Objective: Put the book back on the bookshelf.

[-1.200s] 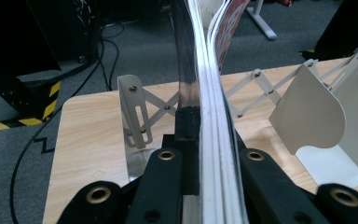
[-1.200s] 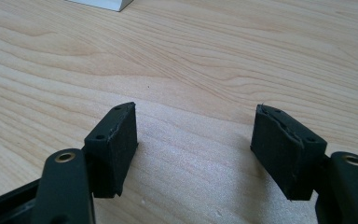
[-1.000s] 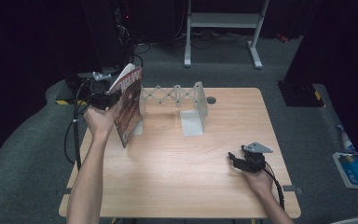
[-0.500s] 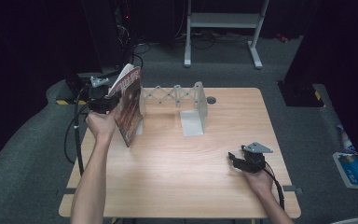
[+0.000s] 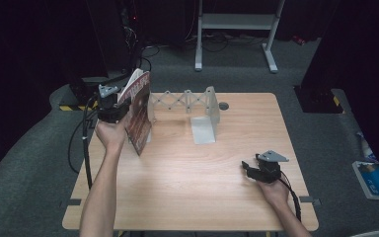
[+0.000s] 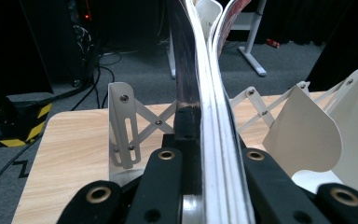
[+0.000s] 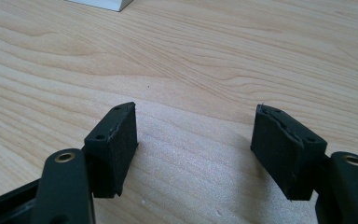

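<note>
Right gripper [image 5: 249, 169] sits low on the table [image 5: 177, 197] in the lower right of the high view, jaws spread wide, nothing between them; in the right gripper view bare wood shows between the pads [image 7: 116, 140]. Idle, no risk there unless it swings in late and bumps the rack.

Left gripper [image 5: 109, 107], left of centre in the high view, is clamped on a magazine [image 5: 139, 112] held upright on edge, bottom corner near or on the tabletop. In the left gripper view the jaws pinch the spine low at frame bottom, and the magazine [image 6: 205, 93] runs up the middle with its pages fanning apart at the top.

Risks, as I read it:
- Grip is at one edge only. The limp pages could splay or sag on the way into the rack and catch on a divider.
- Extending rack [image 5: 187, 101] behind, upper centre: light scissor-link frame, probably not fixed. A sideways push from the magazine could slide it or fold it shut.
- End plate [image 6: 121, 126] is just beyond the jaws, and the white divider [image 6: 303, 135] is at right. The slot between them looks narrow; a tilted entry could jam the cover against one.
- Letting go before the magazine leans on a divider likely means it flops flat.
</note>
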